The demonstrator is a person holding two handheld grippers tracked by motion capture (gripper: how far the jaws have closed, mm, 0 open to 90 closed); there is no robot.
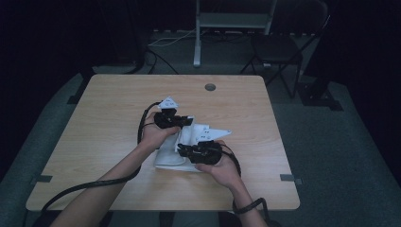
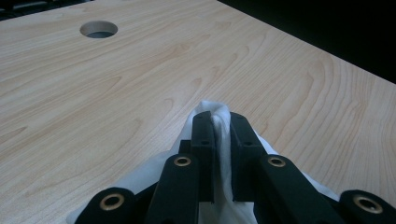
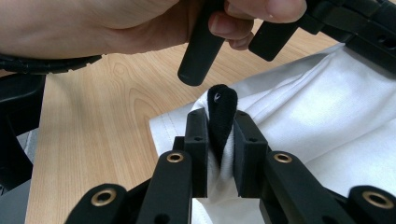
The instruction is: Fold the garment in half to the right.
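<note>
Cloth, white and rumpled, lay near the middle of the wooden table; on the left, the left gripper had its jaws pinched tight on a white fold at the cloth's far edge; to the right, the right gripper was clamped on a dark-lined fold nearer the person.

High view overhead looking down on table, both gripper views low, close along their jaws, sharing white cloth
</note>
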